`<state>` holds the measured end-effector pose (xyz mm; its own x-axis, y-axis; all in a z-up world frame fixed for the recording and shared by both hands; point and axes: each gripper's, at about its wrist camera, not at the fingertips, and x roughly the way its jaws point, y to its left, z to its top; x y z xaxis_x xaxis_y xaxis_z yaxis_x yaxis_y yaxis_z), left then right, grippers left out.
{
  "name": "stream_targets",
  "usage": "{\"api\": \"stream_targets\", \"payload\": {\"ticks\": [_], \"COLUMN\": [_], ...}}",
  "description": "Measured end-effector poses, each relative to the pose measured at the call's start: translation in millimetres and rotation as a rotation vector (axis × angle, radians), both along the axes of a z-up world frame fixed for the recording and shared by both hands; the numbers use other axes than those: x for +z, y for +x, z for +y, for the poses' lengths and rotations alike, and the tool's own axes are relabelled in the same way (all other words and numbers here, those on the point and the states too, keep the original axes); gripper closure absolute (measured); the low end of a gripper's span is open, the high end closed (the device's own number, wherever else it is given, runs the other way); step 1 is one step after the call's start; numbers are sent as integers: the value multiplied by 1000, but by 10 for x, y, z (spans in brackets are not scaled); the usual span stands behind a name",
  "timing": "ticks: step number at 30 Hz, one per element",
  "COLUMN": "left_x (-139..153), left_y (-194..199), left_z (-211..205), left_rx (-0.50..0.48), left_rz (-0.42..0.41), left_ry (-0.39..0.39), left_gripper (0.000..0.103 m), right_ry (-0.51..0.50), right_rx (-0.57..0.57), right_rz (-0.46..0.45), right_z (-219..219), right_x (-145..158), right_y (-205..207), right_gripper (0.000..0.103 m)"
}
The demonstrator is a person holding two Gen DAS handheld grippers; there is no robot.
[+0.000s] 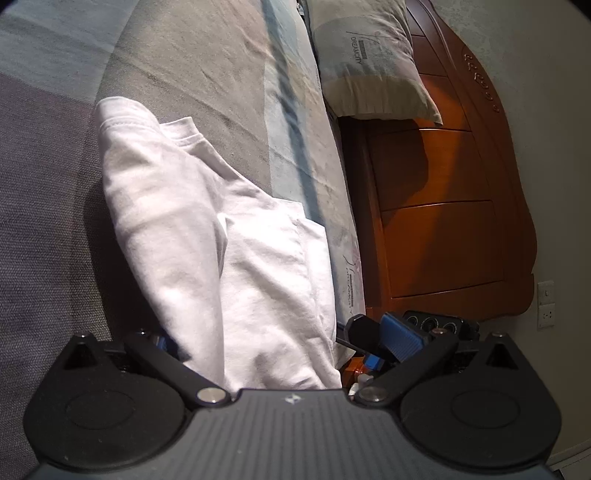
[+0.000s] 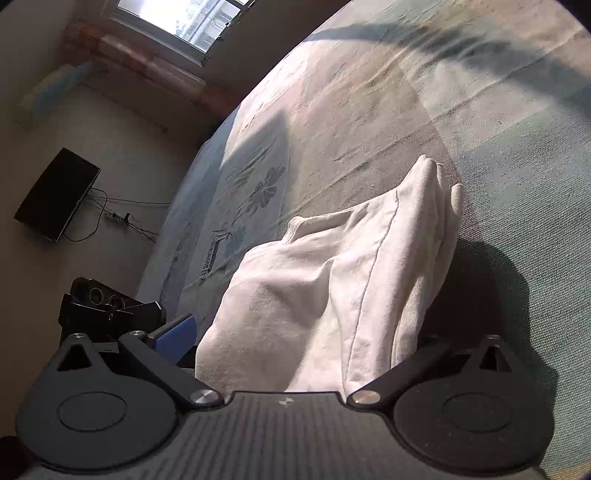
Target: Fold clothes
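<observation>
— White cotton fills both our views: the white garment (image 1: 236, 258) hangs bunched from our two claws and trails down onto the bed (image 1: 207, 66).

— Where do we have the left claw (image 1: 280, 369)?

— Low and close over the bed, pointing along the mattress toward the pillow (image 1: 365, 62) and the wooden headboard (image 1: 454, 184). The cloth runs straight into it and covers the fingertips, so we cannot tell how far it is closed, though the fabric seems to hang from it.

— And the right claw (image 2: 295, 373)?

— Tilted, pointing across the bedspread (image 2: 369, 110) toward the window (image 2: 192, 18) corner. The garment (image 2: 332, 277) rises out of it in a thick folded ridge; again the tips are buried, so we cannot tell its grip for certain.

— Do we see one claw from the other?

— Yes. In the left wrist view the right claw (image 1: 399, 339) sits just beside us, its blue pad showing. In the right wrist view the left claw (image 2: 177, 332) is near our left edge, touching the cloth's border.

— And the far end of the garment?

— It rests on the bedspread, casting a dark shadow.
</observation>
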<state>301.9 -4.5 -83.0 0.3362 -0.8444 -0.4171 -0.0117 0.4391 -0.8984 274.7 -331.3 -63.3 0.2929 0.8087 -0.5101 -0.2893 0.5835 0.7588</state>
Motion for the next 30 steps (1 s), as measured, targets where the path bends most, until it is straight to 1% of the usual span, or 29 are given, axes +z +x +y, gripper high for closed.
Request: {"api": "stream_targets", "payload": {"ticks": [7,14,21,26,30], "left_x": [83,161,218,162,81], "left_y": [24,187,457,718,907], "left_z": [-193,-676,-1467,-2102,-2558], "left_rx": [-25,-92,-180,-226,-253], "left_rz": [-10,-25,-43,-42,-41], "left_ry": [-2,-4,-39,-102,-145], "left_gripper": [2,2,2,2,2], "right_ry": [4,-10,-63,-99,-107], "right_rx": [-27,-73,-143,-212,-268], "right_rz": [-19,-37,-88,-135,-176], "right_z": [-193,-608,-1316,-1962,-2452], "right_x": [65,135,301,407,446], "right_y": [-63,-58,90,293,487], "right_gripper": [0,0,0,0,0]}}
